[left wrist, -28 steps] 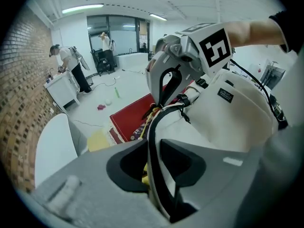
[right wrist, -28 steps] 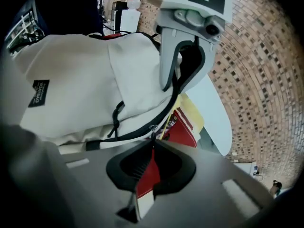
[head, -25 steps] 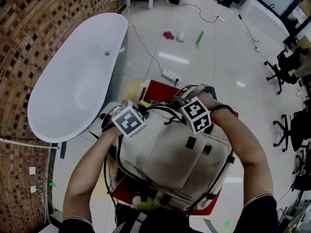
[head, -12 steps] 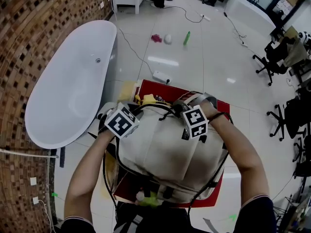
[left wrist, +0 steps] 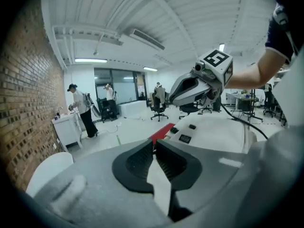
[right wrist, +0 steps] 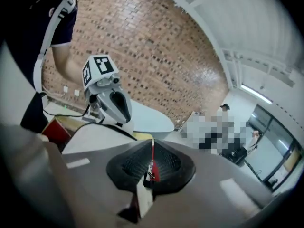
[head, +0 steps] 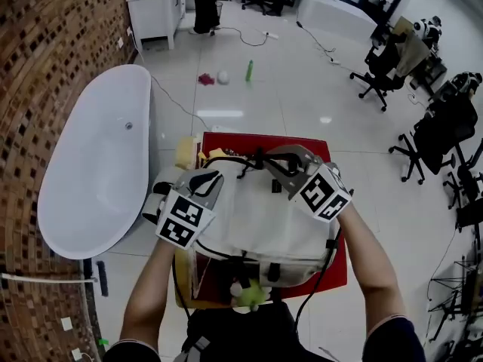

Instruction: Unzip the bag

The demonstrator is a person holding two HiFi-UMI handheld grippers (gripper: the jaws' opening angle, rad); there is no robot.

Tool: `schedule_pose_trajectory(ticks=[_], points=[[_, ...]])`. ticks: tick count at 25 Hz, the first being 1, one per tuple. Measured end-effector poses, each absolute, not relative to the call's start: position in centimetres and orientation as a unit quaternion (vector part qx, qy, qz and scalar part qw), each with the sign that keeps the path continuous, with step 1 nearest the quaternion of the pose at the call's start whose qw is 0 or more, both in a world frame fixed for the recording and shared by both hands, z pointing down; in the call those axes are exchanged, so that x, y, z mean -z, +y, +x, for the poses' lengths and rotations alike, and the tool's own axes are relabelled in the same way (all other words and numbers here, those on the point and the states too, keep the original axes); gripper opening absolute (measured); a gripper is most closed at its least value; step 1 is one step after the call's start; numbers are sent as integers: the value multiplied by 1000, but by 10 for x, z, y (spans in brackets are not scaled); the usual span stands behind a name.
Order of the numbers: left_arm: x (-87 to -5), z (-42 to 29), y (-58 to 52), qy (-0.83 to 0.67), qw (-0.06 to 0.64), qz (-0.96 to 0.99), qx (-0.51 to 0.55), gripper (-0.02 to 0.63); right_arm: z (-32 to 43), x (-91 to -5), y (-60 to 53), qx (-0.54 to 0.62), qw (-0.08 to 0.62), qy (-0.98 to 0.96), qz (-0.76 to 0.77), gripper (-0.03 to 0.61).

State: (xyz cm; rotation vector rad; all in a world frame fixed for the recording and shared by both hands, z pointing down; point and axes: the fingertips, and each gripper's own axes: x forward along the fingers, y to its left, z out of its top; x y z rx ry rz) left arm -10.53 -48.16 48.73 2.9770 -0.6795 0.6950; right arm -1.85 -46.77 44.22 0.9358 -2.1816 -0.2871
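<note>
A cream backpack [head: 256, 217] lies on a red mat [head: 260, 139], its top end away from me. My left gripper [head: 207, 179] is at the top left corner of the bag. Its jaws are closing, and in the left gripper view [left wrist: 154, 143] a cream strip of the bag [left wrist: 159, 185] is pinched between the pads. My right gripper [head: 273, 163] is at the top right by the black handle. Its jaws are closing too, and in the right gripper view [right wrist: 152, 148] they grip a red zipper pull [right wrist: 152, 164] with a small metal piece.
A white bathtub [head: 90, 164] stands at the left along a brick wall [head: 45, 59]. Beyond the mat, a green bottle [head: 248, 70] and small toys lie on the tiled floor. Office chairs [head: 445, 138] stand at the right. People stand by a white cabinet [left wrist: 66, 129].
The two grippers have drawn farther apart across the bag's top, the left one down and to the left. The head view has swung up, showing more of the room.
</note>
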Motion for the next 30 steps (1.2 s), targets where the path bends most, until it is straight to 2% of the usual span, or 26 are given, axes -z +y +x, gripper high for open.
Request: schedule_pose_trajectory(ticks=[2, 8, 14, 23, 30], points=[[-467, -98, -458, -214, -9, 955, -204, 6, -25, -420, -438, 81, 309, -859, 399, 5], [-418, -79, -379, -222, 19, 967, -128, 3, -24, -404, -342, -34, 140, -865, 480, 5], [-401, -71, -286, -246, 66, 964, -73, 3, -6, -410, -248, -105, 37, -848, 517, 5], [-381, -54, -175, -232, 54, 969, -70, 3, -8, -366, -147, -84, -33, -859, 503, 5], [-356, -54, -126, -239, 45, 969, -54, 3, -5, -339, -99, -66, -51, -859, 505, 5]])
